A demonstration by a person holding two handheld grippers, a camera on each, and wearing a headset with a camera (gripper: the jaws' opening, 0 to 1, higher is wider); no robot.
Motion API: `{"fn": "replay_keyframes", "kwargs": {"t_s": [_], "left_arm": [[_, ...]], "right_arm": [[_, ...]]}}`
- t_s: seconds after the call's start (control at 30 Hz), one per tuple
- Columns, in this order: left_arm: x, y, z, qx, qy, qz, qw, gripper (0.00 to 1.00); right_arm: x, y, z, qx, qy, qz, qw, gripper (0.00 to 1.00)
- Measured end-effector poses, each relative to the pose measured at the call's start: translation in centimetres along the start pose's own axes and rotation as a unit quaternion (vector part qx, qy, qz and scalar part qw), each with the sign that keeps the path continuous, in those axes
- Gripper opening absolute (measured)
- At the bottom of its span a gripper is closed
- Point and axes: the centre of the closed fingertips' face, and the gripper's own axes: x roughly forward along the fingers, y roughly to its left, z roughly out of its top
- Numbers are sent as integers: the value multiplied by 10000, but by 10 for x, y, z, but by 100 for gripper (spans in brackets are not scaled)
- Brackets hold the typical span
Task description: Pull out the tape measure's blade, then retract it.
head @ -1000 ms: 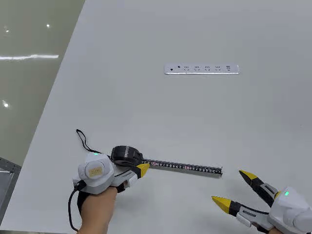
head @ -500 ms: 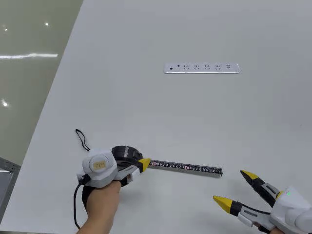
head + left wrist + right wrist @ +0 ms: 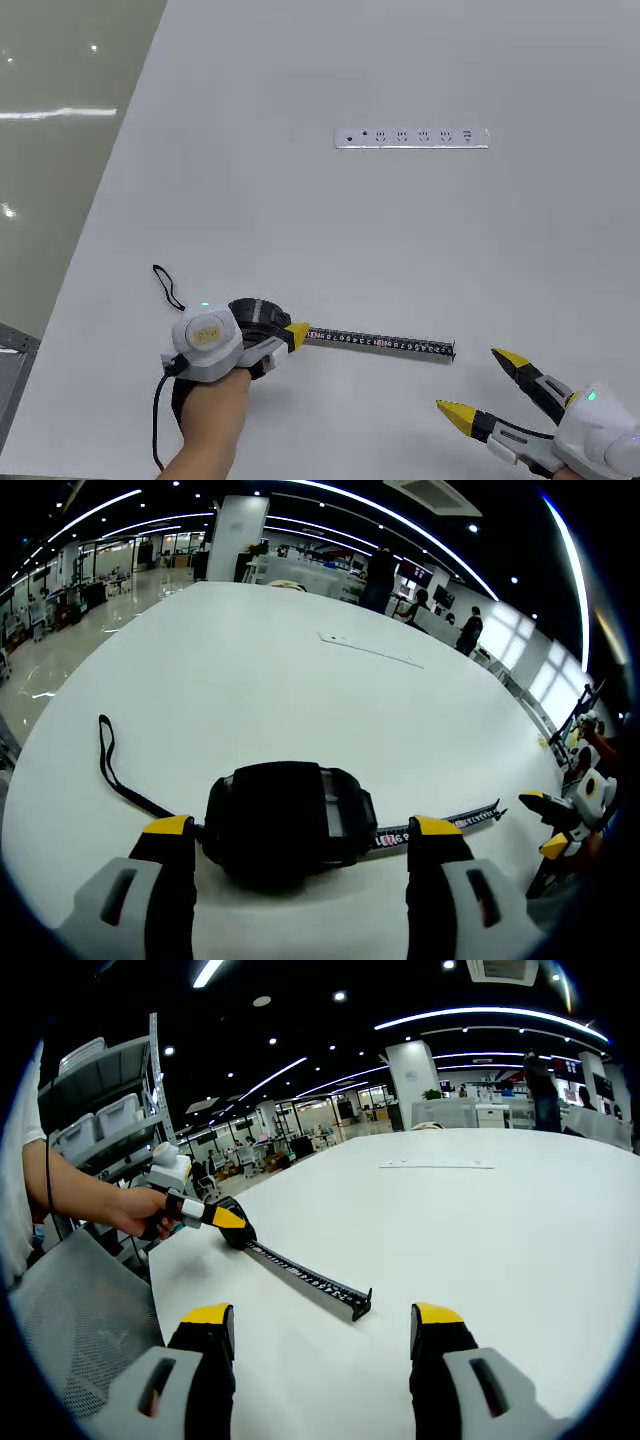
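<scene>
Left gripper view — left gripper (image 3: 302, 826) released, straddling the tape measure case (image 3: 275, 805) | blade (image 3: 478, 814) out, tip just ahead of empty, spread right gripper (image 3: 322, 1312) | next, likely: clamp case, retract.

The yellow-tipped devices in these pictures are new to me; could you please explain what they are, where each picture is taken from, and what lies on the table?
There is no robot: a person holds a two-jaw tool in each hand. The head view comes from a headset camera; each round view from a camera riding on one tool. On the white table lie a power strip and a tape measure, its blade pulled out. The left tool stands open, jaws either side of the case. The right tool is open and holds nothing.
</scene>
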Motion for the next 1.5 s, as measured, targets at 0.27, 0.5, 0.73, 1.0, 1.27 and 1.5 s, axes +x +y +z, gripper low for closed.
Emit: {"fn": "replay_keyframes", "kwargs": {"t_s": [0.27,0.5,0.73,1.0,1.27,1.5], "left_arm": [[3,-2,-1,-63,41,-9,10000,80],[3,1,-1,-131,43,81,9999,77],[4,2,-1,-126,37,180,9998,75],[5,5,-2,-73,56,301,9995,72],[5,8,-2,-125,66,399,9991,70],[5,10,-2,-82,90,501,9987,68]], "right_arm": [[-1,-1,-1,48,-9,-1,10000,71],[-1,0,0,62,-16,0,10000,70],[-2,0,-1,79,-8,5,10000,70],[-2,0,0,110,-27,2,9999,69],[-1,1,-2,85,6,22,10000,68],[-1,1,-3,76,30,39,10000,67]]}}
